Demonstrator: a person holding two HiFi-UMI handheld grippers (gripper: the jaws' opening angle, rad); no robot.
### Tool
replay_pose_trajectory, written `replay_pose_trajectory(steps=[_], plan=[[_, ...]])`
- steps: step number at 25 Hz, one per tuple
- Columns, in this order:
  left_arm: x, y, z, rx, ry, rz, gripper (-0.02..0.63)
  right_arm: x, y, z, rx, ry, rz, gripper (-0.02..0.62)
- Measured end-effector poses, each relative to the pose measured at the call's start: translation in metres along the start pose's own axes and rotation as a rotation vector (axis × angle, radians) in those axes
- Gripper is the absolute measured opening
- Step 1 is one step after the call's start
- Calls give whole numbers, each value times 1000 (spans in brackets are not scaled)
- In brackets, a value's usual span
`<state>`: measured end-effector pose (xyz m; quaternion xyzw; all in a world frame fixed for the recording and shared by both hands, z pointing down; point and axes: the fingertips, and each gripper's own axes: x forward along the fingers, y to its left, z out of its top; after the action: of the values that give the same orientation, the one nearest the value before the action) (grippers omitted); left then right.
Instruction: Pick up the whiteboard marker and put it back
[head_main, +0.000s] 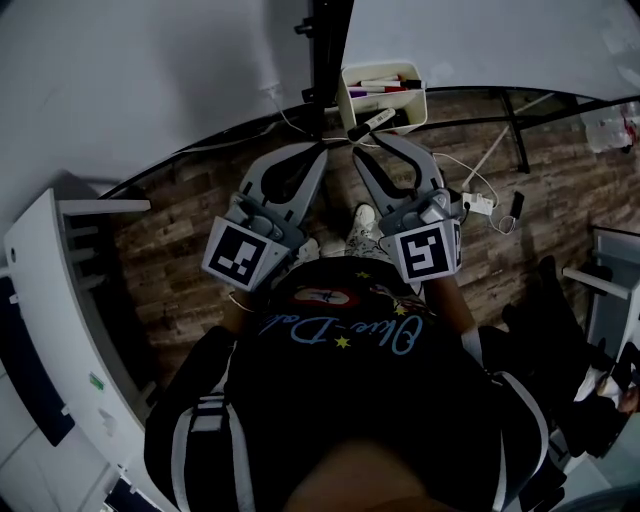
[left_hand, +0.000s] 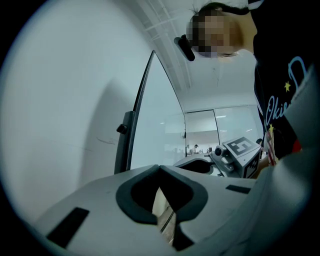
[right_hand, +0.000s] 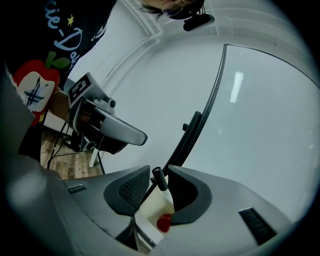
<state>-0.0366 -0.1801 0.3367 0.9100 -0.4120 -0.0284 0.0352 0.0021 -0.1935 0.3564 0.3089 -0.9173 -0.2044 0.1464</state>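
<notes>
1. Looking down through the head view, I have both tongs held out ahead of me toward a white tray (head_main: 350, 108) that sits against a pale board. The left gripper (head_main: 322, 148) and right gripper (head_main: 368, 140) are side by side with their tips close to each other.
2. The right gripper's 2 jaws are clamped on the whiteboard marker (right_hand: 159, 178). In the right gripper view it is pinched between the ribbed pads (right_hand: 131, 189), and its dark end pokes out just past the tips.
3. In the head view the marker's pale barrel juts out of those tips at a tilt and crosses the tray's lower front edge. I cannot tell from here whether it touches the tray.
4. In the right gripper view the tray shows through the gap just beneath the held marker, and a red cap (right_hand: 163, 223) lies inside it.
5. From the head view, the tray holds several other markers (head_main: 385, 88), among them 1 with a red cap and 1 with a purple cap.
6. The left gripper's jaws meet tip to tip with nothing between them. The left gripper view shows only a sliver of background through the opening behind the tips.
7. The left gripper sits just beside the right one and is not touching the marker.
</notes>
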Motion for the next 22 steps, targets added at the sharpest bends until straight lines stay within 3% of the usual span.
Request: replay_pose_trajectory(steps=[13,22], plan=[[-6,12,2,-9,-13,57,0,13,5,-14,-180,81,33,120],[-10,19,3,-12,-14,79,0,23,7,-20,-241,102,42,126]])
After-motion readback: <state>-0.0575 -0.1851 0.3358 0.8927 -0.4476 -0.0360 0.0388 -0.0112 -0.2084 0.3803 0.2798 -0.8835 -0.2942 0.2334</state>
